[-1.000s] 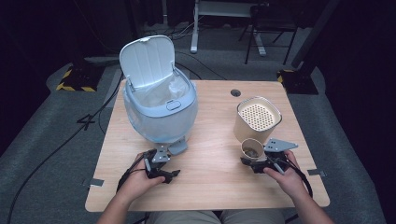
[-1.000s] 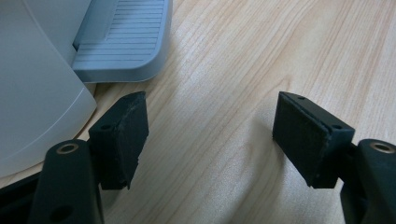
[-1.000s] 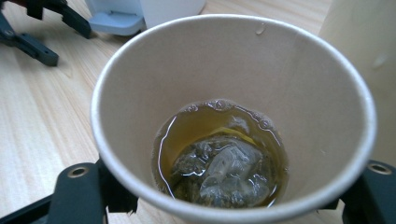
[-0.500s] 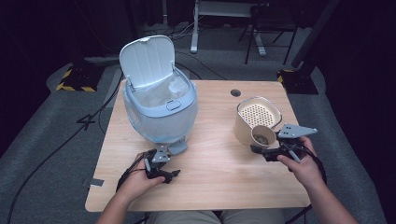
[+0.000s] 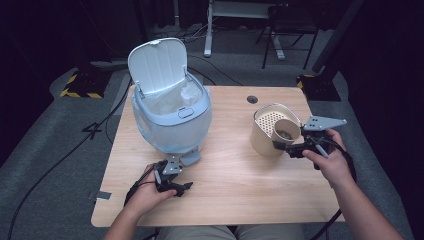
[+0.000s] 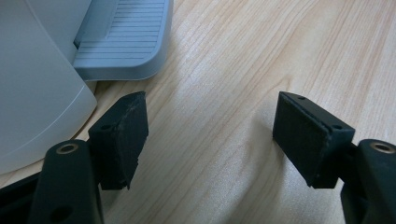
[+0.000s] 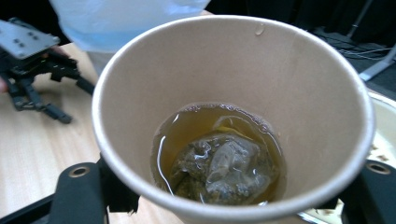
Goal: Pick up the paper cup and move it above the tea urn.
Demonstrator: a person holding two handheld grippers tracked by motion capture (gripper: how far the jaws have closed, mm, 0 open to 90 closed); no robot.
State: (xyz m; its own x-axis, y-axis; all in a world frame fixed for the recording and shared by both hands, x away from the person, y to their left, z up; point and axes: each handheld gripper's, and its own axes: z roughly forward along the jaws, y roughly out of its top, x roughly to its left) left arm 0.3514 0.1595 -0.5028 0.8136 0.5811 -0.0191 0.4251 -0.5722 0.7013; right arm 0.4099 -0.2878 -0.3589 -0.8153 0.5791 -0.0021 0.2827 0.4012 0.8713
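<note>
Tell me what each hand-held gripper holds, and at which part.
The right hand-held gripper holds a paper cup of tea by its side wall, below the rim. The left hand-held gripper holds nothing; its jaws stand open over the table.

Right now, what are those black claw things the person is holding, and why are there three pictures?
They are hand-held grippers: two-jaw tongs, each with its own camera. One picture looks down from above the wooden table. The other two look along each gripper's jaws. The left gripper rests open on the table by the foot pedal of a light blue pedal bin, whose lid stands up. The right gripper is closed around a paper cup, held above the table. Inside the cup are some tea and a wet tea bag. Behind the cup stands a beige container with a perforated strainer top.
</note>
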